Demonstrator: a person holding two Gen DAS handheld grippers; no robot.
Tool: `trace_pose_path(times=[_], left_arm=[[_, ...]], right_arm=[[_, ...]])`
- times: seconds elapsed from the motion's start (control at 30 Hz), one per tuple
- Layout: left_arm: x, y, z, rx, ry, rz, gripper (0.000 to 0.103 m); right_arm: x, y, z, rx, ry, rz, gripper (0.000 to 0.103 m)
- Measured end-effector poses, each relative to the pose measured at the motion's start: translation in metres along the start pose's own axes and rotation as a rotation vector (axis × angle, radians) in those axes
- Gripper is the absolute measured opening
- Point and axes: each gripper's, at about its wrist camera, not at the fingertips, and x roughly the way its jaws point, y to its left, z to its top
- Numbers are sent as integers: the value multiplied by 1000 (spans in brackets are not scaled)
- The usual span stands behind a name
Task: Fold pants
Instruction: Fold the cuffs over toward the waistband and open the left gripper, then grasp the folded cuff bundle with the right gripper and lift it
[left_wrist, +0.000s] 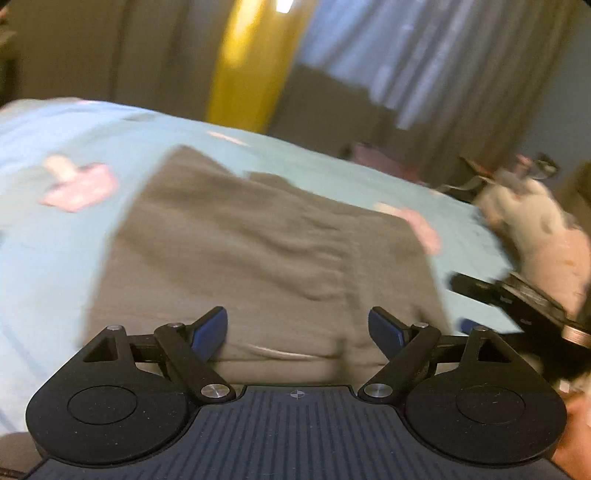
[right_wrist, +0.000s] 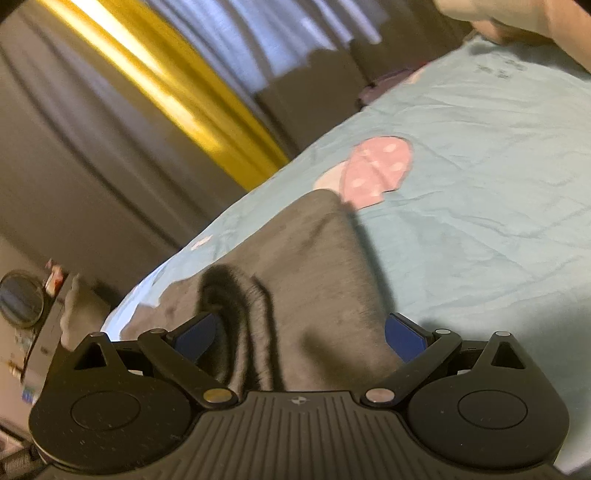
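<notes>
Grey pants (left_wrist: 258, 240) lie folded in a broad rectangle on a light blue bed sheet (left_wrist: 55, 258). My left gripper (left_wrist: 297, 328) hovers over their near edge, its blue pads wide apart with nothing pressed between them. In the right wrist view the pants (right_wrist: 314, 266) run from a bunched, raised fold near the camera up toward a pink print. My right gripper (right_wrist: 300, 334) stands wide, with the cloth lying between its pads and not pinched. The right gripper (left_wrist: 463, 304) also shows at the pants' right side, held by a hand in a white sleeve (left_wrist: 535, 236).
The sheet carries pink mushroom prints (right_wrist: 376, 170). Beyond the bed's far edge hang a yellow curtain (left_wrist: 251, 66) and grey curtains (left_wrist: 92, 48). A round fan and a cluttered shelf (right_wrist: 22, 299) stand off the bed's side. A person's arm (right_wrist: 517, 22) crosses the top corner.
</notes>
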Motion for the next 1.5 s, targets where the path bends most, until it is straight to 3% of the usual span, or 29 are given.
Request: trace_pose_path(times=[0.17, 0.47, 0.7, 0.87, 1.07, 1.3, 1.43, 1.5], left_arm=[[1, 26, -2, 26, -12, 236, 89], [-4, 79, -7, -55, 19, 386, 89], [6, 111, -5, -223, 59, 323, 89], [7, 133, -8, -382, 31, 290, 88], [9, 134, -9, -398, 26, 290, 88], [10, 140, -11, -449, 21, 282, 88], [11, 140, -12, -455, 9, 282, 88], [13, 142, -12, -469, 4, 283, 88]], right_arm=[[13, 10, -11, 3, 126, 59, 99], [40, 11, -10, 45, 221, 49, 99], [54, 23, -7, -19, 276, 33, 99], [59, 21, 6, -3, 348, 83, 99], [56, 8, 18, 31, 362, 114, 99], [68, 0, 20, 174, 400, 227, 99], [72, -15, 22, 332, 395, 348, 99], [79, -8, 20, 275, 424, 292, 99]])
